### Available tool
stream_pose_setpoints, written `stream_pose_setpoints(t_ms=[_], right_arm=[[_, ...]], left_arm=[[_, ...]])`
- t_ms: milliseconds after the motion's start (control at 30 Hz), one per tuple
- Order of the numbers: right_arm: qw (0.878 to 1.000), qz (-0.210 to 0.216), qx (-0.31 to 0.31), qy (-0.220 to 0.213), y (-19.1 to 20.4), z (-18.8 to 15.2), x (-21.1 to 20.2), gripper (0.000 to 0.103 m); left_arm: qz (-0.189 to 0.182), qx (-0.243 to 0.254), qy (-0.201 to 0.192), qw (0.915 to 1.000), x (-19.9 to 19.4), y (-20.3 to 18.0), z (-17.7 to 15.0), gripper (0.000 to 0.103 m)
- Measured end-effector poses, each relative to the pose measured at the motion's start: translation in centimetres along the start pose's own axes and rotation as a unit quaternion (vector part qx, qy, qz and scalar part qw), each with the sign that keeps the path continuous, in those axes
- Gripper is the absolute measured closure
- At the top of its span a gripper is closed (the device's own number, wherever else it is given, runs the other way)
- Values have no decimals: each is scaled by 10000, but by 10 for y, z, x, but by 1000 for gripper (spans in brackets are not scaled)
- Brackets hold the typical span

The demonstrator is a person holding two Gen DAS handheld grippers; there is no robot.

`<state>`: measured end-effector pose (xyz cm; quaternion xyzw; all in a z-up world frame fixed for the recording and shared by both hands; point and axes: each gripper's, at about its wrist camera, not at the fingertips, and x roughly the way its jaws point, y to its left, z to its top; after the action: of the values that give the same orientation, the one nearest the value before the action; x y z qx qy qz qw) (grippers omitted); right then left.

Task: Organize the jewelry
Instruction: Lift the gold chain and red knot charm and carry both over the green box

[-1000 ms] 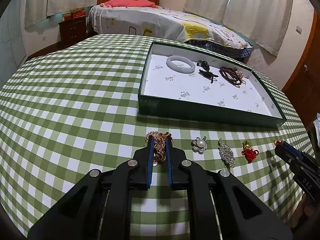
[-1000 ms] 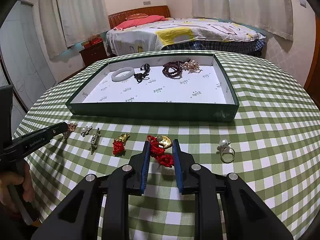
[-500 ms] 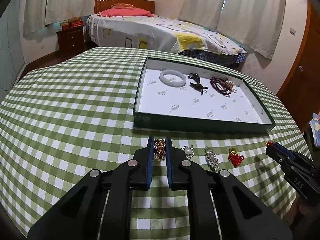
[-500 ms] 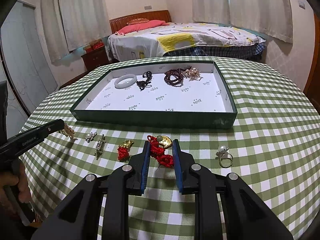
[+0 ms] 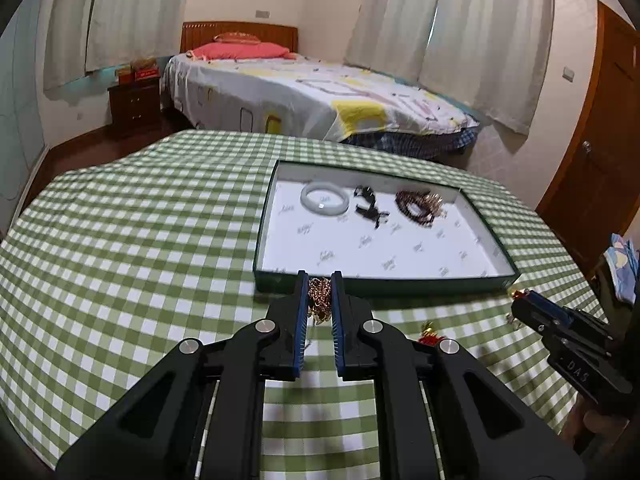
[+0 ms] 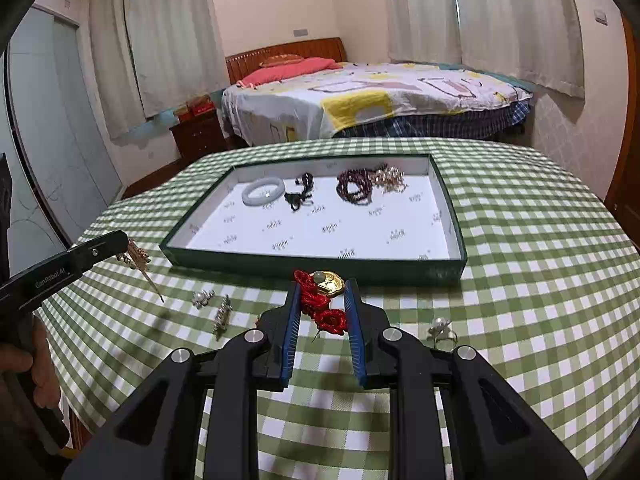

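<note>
My left gripper [image 5: 319, 278] is shut on a gold chain necklace [image 5: 320, 300] and holds it above the checked cloth, near the front wall of the green tray [image 5: 360, 284]. The necklace also hangs from it in the right wrist view [image 6: 136, 258]. My right gripper [image 6: 322, 282] is shut on a red-cord charm with a gold piece [image 6: 324, 296], lifted near the tray's front wall [image 6: 320, 266]. The tray holds a white bangle [image 6: 263, 192], a black piece [image 6: 300, 192] and dark red beads [image 6: 356, 186].
On the cloth lie a pearl brooch [image 6: 202, 298], a rhinestone clip [image 6: 223, 316], a pearl ring [image 6: 442, 330] and a small red charm [image 5: 428, 330]. A bed [image 6: 380, 96] stands beyond the round table.
Both grippers have risen from the table with their pieces and moved toward the tray. The gold necklace and the red charm now hang clear of the cloth.
</note>
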<state>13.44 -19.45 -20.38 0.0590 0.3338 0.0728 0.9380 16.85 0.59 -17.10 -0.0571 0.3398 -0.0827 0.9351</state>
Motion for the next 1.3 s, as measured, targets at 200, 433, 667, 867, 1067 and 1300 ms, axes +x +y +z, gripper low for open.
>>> stream_pose_setpoints(t_ms=[200, 433, 667, 867, 1067, 1300], right_arm=[[9998, 43, 7, -190, 2, 13, -10, 80], [9986, 11, -54, -533, 0, 38, -21, 80], [9954, -80, -162, -937, -4, 70, -28, 80], [9925, -144, -214, -1193, -6, 96, -21, 80], [9907, -195, -261, -1317, -10, 117, -6, 80], [9911, -294, -212, -1278, -23, 129, 25, 80]], left_arm=[[-132, 87, -237, 9996, -12, -11, 17, 92], [-209, 178, -506, 9983, -17, -19, 40, 92], [-275, 294, -780, 9961, -17, -27, 63, 92], [-362, 418, -977, 9937, -10, -39, 86, 92], [-469, 487, -1031, 9924, 11, -51, 107, 92], [-510, 481, -949, 9930, 50, -56, 121, 92]])
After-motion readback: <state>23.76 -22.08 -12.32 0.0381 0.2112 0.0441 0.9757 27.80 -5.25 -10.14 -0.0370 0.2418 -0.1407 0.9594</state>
